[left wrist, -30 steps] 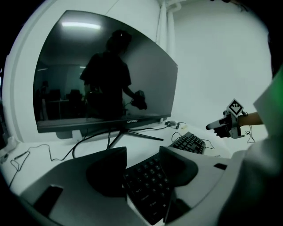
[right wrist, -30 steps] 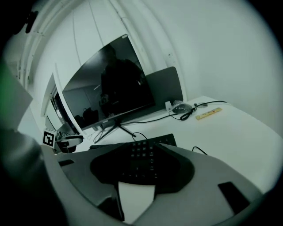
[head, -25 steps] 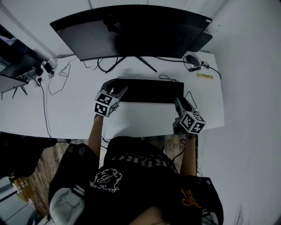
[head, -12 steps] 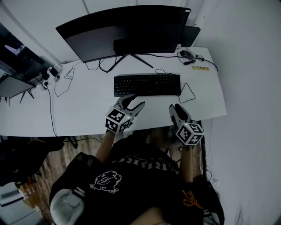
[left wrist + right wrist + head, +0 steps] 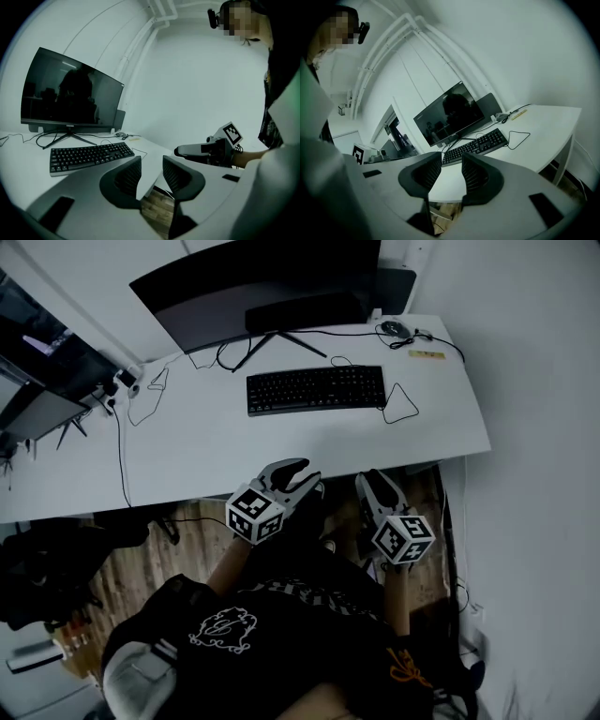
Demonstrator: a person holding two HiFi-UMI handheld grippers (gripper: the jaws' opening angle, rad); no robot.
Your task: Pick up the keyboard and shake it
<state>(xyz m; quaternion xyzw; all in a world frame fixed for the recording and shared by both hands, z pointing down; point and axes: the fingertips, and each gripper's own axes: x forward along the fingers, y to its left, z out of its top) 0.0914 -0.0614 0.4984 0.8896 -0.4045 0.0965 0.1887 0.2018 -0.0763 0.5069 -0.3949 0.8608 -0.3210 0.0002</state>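
**Head view with both tool views.** The keyboard (image 5: 316,389) is lying flat and untouched on the white worktop (image 5: 234,451). Its long side is running parallel to the front edge, just in front of the stand of the dark monitor (image 5: 253,282). Its cable (image 5: 398,404) is forming a loose loop on the worktop just beside its right end. A mouse (image 5: 395,328) is sitting near the far right corner, beside the monitor's right end.

The left tool (image 5: 302,476) and the right tool (image 5: 377,480) are hovering side by side off the front edge of the worktop. They are hanging over the wooden floor (image 5: 159,554), close to the person's torso. Both are pointing toward the worktop, are touching nothing, and are standing well apart from the keyboard.

**Left tool.** Its jaws have just been closing and are standing at a narrow gap with nothing between them. Only the worktop's front edge and a strip of floor are showing through the gap. In the left tool view the keyboard is appearing beyond the jaws to the left, and the right tool is appearing to the right.

**Right tool.** Its jaws have likewise been closing and are standing at a similar narrow gap, holding nothing. In the right tool view the keyboard is appearing on the worktop beyond the jaws, with the monitor behind it.
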